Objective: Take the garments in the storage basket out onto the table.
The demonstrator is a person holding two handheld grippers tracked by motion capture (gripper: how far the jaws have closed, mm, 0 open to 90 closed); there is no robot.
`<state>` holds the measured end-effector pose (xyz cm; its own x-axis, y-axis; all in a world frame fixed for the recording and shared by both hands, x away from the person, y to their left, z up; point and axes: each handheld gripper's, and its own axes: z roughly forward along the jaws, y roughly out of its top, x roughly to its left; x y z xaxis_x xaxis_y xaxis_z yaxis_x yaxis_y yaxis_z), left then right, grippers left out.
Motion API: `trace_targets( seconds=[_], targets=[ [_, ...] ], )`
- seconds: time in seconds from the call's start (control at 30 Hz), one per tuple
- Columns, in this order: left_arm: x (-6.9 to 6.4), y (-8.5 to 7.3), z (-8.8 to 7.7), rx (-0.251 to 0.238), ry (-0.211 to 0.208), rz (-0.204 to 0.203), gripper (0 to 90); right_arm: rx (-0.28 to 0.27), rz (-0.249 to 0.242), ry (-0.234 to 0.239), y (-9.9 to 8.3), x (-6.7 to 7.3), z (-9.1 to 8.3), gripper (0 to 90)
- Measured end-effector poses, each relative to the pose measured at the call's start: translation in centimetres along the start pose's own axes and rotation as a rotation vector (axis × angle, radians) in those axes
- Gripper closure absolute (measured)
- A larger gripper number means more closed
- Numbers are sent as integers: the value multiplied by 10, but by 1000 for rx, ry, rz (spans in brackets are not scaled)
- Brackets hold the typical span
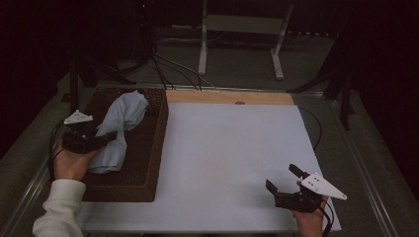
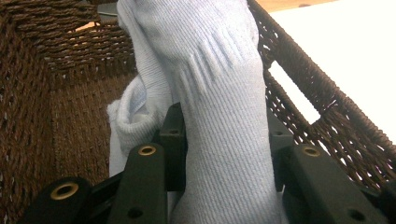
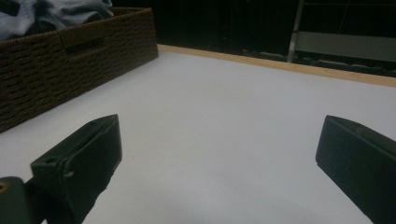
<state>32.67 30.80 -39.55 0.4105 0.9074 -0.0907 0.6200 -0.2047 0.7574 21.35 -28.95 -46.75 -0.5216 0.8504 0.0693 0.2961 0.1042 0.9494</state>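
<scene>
1. State: a light blue sock point(image 2: 224, 140) is clamped between the jaws of the left gripper point(image 2: 224, 154), inside the brown wicker basket point(image 1: 148, 163) at the left of the white table top point(image 1: 232, 163). In the high view the sock point(image 1: 121, 128) is seen draped from the gripper point(image 1: 101, 139) up toward the basket's far end.
2. Grip is taken at mid-length, not at the cuff. The ribbed fabric is bunched above the jaws, and more of the same pale fabric hangs beside them on the left. Whether that is a second sock cannot be told.
3. The right gripper point(image 1: 284, 180) is held released, jaws wide apart with nothing between them, low over the bare table at the near right, well apart from the basket.
4. Likely step: lifting the sock out of the basket onto the table.
5. The clamp should be kept shut through the whole lift; the knit is soft and could slip if it is eased.
6. The lift should be taken straight up first, until the trailing ends are clear of the wicker rim point(image 2: 299, 88). Rough weave could snag the knit if it is dragged sideways.
7. The loose fabric beside the jaws should be watched; if it rises too, the lift should be paused.
8. The right gripper should be brought toward the hanging end once the rim is cleared, so the sock can be laid flat.
</scene>
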Motion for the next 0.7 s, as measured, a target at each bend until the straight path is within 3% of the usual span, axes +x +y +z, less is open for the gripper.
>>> trace_targets(
  seconds=[0.7],
  targets=[
    [-1, -1, -9, -52, 20, -6, 628, 0, 2, 3, 0, 0, 1, 6]
  ],
)
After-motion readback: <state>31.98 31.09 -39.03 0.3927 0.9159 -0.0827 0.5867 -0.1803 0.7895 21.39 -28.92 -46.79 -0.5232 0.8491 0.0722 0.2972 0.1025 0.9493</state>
